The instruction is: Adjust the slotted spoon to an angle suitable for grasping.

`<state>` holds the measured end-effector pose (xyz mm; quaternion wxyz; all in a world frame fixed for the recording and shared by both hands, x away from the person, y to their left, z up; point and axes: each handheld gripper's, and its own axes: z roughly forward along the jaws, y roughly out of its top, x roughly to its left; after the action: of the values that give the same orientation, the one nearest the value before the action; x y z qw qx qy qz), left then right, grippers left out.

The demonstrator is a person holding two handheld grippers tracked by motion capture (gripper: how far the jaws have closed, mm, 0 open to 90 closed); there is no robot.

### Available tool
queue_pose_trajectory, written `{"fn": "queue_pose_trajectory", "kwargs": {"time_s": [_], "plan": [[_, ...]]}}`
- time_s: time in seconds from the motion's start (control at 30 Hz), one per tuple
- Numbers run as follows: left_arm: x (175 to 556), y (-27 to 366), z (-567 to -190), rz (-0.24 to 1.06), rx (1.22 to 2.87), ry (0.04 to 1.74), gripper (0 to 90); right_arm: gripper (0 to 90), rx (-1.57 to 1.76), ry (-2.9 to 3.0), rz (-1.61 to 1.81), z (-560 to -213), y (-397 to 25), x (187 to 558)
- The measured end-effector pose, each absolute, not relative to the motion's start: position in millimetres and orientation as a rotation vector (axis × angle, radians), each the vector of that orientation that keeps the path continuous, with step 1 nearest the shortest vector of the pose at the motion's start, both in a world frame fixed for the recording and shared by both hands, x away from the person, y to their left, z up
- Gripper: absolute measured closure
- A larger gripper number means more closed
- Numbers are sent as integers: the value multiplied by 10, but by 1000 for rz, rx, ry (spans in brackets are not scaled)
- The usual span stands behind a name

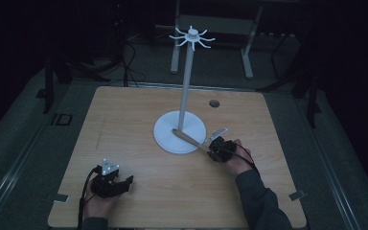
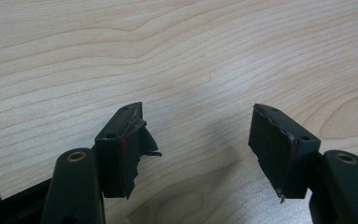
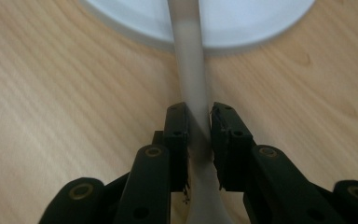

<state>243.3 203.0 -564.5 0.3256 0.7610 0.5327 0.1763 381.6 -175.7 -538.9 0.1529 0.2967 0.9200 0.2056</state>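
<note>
So the biggest thing here is the wooden table (image 1: 139, 115), light woodgrain top, sitting in a pretty dark room. There's a small round hole (image 1: 214, 103) in it up around 1 o'clock from the middle.

Next down in size is the white stand (image 1: 180, 132): a round flat base just right of the table's center, a thin pole going straight up, and a little crown of curved hooks (image 1: 192, 37) on top.

Then the person's arms come in from 6 o'clock. The right one, in a dark sleeve (image 1: 261, 203), reaches toward about 4 o'clock of the stand's base.

The right gripper (image 1: 214, 148) is clamped on a long wooden spoon (image 1: 189, 139). In the right gripper view the jaws are pinched in tight on the handle (image 3: 196, 126), pads touching it on both sides. The far end of the spoon lies across the white base, pointing toward the foot of the pole; its other end pokes out behind the gripper.

The left gripper (image 1: 124, 184) sits down at 7 o'clock on the table, well apart from the stand. In its own view the jaws are spread wide with nothing between them, just bare woodgrain. One pad (image 2: 137, 140) looks torn and frayed at the edge.
</note>
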Motion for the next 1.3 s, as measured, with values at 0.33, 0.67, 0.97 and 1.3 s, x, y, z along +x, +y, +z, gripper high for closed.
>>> {"fn": "queue_pose_trajectory", "kwargs": {"time_s": [0.33,0.67,0.97,1.3], "plan": [[2430,2039,-5644,465,1992,1401,362,779,811,2696,467,-5342,-1861,3715],[2437,2024,-5648,464,1995,1399,362,732,784,2793,396,-5238,-1788,3822],[2437,2027,-5647,461,1994,1396,361,700,711,2813,411,-5208,-1526,4047],[2436,2023,-5648,462,1997,1395,362,701,737,2849,394,-5385,-1409,4216]]}}
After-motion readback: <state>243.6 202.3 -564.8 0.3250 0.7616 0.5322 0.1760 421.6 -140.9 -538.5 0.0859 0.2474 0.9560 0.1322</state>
